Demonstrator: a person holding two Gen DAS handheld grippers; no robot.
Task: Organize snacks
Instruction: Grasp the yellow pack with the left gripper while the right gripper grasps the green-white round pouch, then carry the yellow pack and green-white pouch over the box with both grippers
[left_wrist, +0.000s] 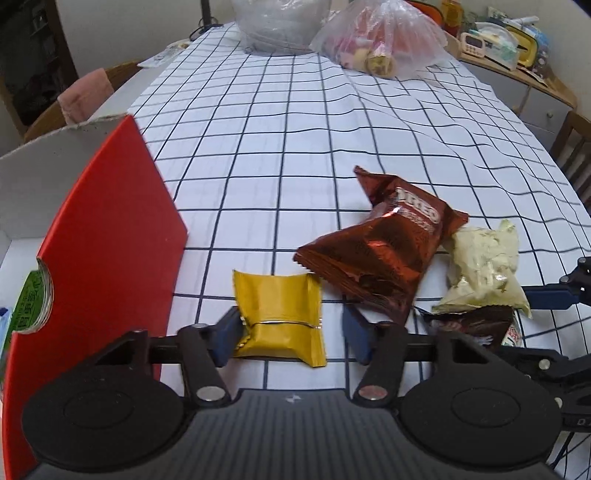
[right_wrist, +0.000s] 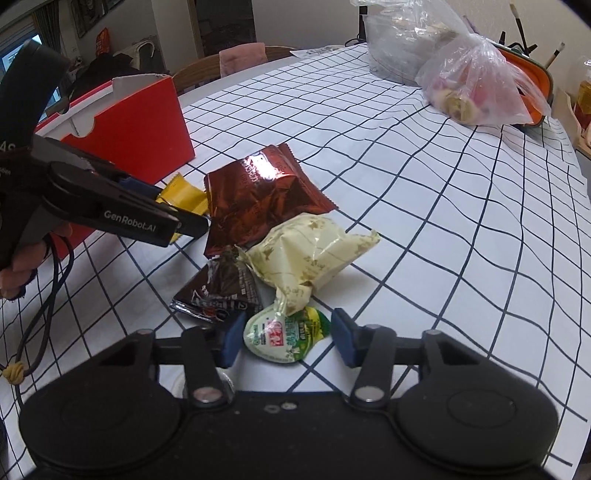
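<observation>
- Left gripper (left_wrist: 291, 332) has its two blue pads spread wide around the yellow packet (left_wrist: 280, 317); the left pad looks to be touching the packet's edge while the right pad stands apart from it, so nothing is held yet.
- Right gripper (right_wrist: 284, 338) is likewise wide open, its pads on either side of the small green-lidded cup (right_wrist: 286, 338), and it grips nothing.
- Risk, as I judge it: the yellow packet is flat, glossy foil lying on the checked tablecloth (left_wrist: 332, 110). If the jaws close too high they may only pinch the crimped seam and the packet could slide or swing out on the way to the red box (left_wrist: 110, 229).
- Second risk: the right pad of the left gripper sits close to the corner of the brown-red foil bag (left_wrist: 380, 251), so closing could drag that bag along or snag it.
- For the right gripper, the tail of the cream bag (right_wrist: 310, 258) overlaps the cup's far edge, and the dark packet (right_wrist: 218, 291) lies just beside its left pad; either could be caught in the squeeze.
- Loose cloth folds could also bunch under the fingertips.
- Relative position: the yellow packet lies between the left gripper's fingers, just right of the red box, whose open top faces the camera on the left; the rest of the snacks lie in a pile to the right, between the two tools.
</observation>
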